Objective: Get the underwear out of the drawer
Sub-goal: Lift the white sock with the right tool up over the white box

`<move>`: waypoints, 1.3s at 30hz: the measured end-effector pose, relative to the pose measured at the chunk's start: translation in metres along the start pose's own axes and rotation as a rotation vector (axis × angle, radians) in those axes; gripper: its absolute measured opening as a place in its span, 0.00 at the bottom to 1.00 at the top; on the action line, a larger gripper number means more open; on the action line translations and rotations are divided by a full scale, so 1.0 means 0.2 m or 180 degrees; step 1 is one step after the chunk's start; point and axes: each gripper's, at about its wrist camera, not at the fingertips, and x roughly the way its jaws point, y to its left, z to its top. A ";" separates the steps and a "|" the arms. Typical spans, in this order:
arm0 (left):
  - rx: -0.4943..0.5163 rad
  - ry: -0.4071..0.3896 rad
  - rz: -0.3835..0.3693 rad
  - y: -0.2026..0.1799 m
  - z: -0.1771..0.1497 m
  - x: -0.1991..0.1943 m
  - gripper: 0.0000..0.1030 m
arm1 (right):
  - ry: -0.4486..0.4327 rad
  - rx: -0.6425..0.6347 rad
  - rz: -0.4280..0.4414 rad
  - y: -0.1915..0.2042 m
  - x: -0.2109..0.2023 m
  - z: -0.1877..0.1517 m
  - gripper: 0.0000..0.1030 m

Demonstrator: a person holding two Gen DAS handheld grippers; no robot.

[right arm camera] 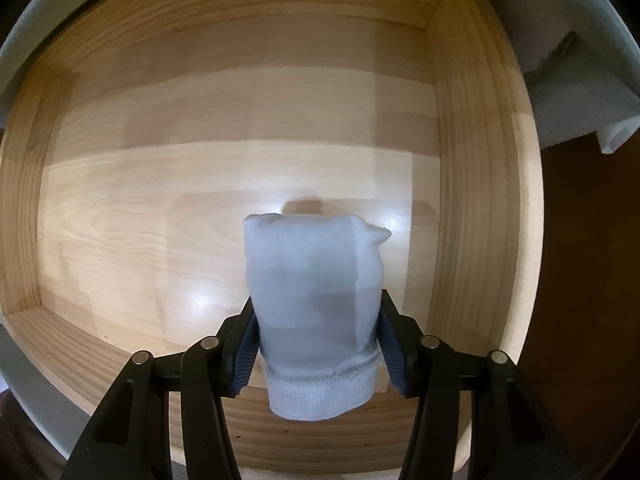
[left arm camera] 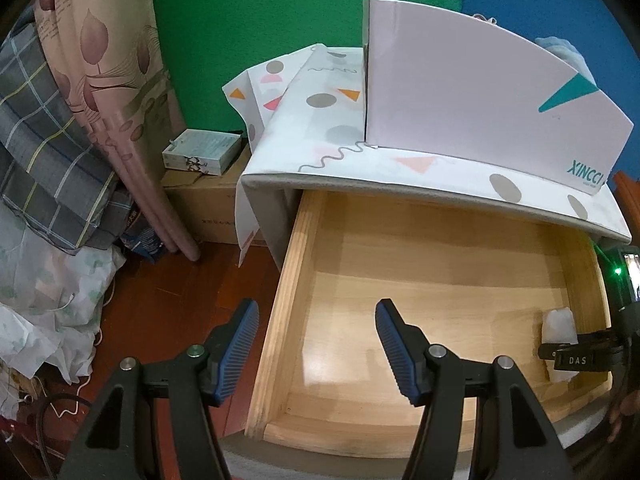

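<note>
Green wall (left arm camera: 248,12), red-brown wooden floor (left arm camera: 168,292)

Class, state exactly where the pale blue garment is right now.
The pale blue garment sits clamped in the right claw inside the open wooden drawer, over its floor towards the right-hand wall; the left wrist view shows it at the drawer's right side.

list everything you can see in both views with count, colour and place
open wooden drawer: one, pale wood, pulled out of the cloth-covered cabinet
folded pale blue knit garment: one, in the drawer's right part, pinched between the right gripper's pads
patterned white cloth: one, grey dots and pink triangles, on the cabinet top
white cardboard box with teal print: one, standing on the cloth
small white box: one, on a brown carton left of the cabinet
pink floral curtain: one, far left
grey plaid fabric: one, heaped at left
left gripper: black, blue pads, open, empty
right gripper: black, shut on the garment
</note>
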 end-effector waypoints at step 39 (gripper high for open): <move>-0.0071 -0.0065 0.0002 0.03 0.00 -0.02 0.61 | -0.1354 -0.0291 0.0347 -0.02 -0.80 -0.40 0.49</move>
